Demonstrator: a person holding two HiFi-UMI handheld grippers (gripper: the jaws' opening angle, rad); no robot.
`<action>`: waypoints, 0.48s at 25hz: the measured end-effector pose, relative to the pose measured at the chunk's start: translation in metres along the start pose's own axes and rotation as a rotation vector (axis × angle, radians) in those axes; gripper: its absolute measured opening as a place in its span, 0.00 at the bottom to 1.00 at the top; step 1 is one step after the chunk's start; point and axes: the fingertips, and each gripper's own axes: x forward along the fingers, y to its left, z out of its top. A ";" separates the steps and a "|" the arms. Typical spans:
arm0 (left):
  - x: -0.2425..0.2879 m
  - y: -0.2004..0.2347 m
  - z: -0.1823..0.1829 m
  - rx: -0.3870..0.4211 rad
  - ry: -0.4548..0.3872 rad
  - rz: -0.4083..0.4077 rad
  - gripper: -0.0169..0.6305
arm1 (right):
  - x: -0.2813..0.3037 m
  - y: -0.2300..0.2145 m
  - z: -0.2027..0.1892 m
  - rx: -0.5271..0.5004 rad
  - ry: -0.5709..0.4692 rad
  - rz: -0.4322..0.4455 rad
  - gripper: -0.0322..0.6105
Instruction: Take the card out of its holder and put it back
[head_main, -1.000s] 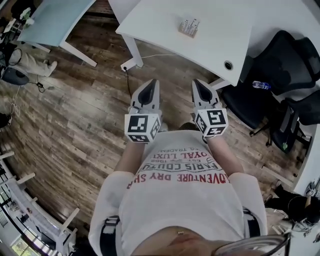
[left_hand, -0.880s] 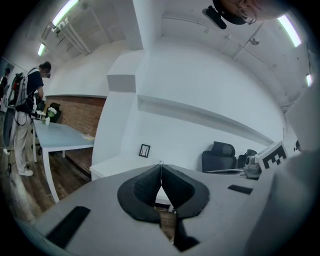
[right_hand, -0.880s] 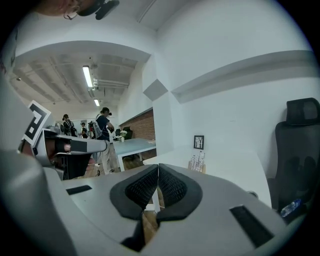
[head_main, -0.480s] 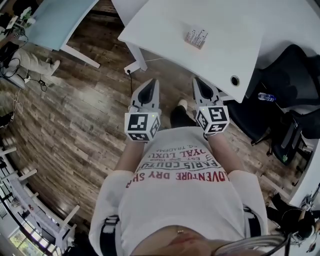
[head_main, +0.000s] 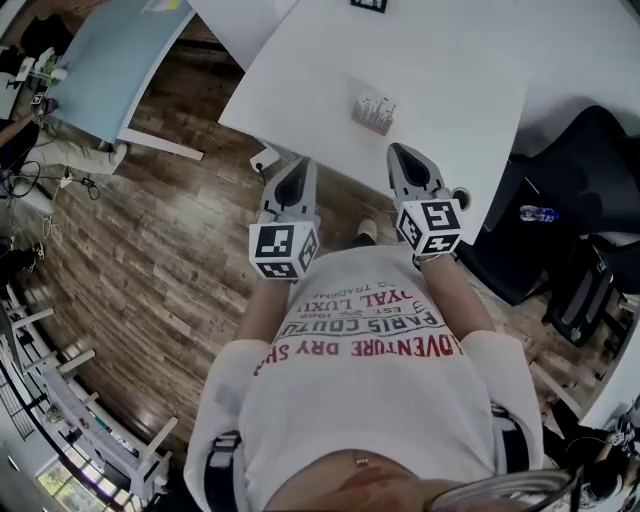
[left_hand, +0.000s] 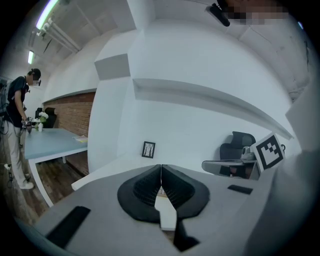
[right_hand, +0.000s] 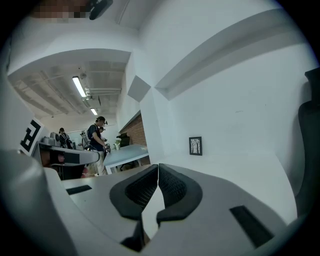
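The card (head_main: 379, 105) stands upright in its small holder (head_main: 366, 120), which sits on the white worktop (head_main: 470, 70) well in from the near edge. How many cards the holder has in it is too small to tell. In the head view the holder's long axis runs roughly left to right, dipping a little to the right, and its broad face is turned towards the person.

The holder is apart from both tools and nothing touches it. The left hand-held gripper (head_main: 297, 166) points at the near edge of the worktop, to the left of and below the holder. The left gripper view shows its dark ribbed jaws (left_hand: 161, 171) pressed together with nothing between them. The right hand-held gripper (head_main: 401, 152) reaches over the worktop edge just right of and below the holder. Its jaws (right_hand: 158, 169) are likewise closed tight and empty. A round cable hole (head_main: 459, 195) lies beside it.

A second ago both hand-held grippers hung over the wooden floor (head_main: 150, 250), short of the worktop, and the holder sat higher in the head view. Now the worktop fills more of that view and the holder is much nearer the jaw tips.

Farther back on the worktop stands a small dark-framed picture (head_main: 368, 4). A black office chair (head_main: 590, 150) and a water bottle (head_main: 538, 212) are at the right. A pale blue table (head_main: 110, 50) is at the upper left, with a person (left_hand: 17, 130) standing beside it.
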 end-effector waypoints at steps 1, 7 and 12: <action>0.012 -0.001 0.002 0.006 0.003 -0.002 0.06 | 0.006 -0.009 0.002 0.004 0.001 0.000 0.09; 0.065 -0.010 0.008 0.015 0.033 -0.033 0.06 | 0.025 -0.051 0.005 0.034 0.018 -0.012 0.09; 0.100 -0.015 0.008 0.020 0.064 -0.087 0.06 | 0.035 -0.082 0.004 0.068 0.029 -0.050 0.09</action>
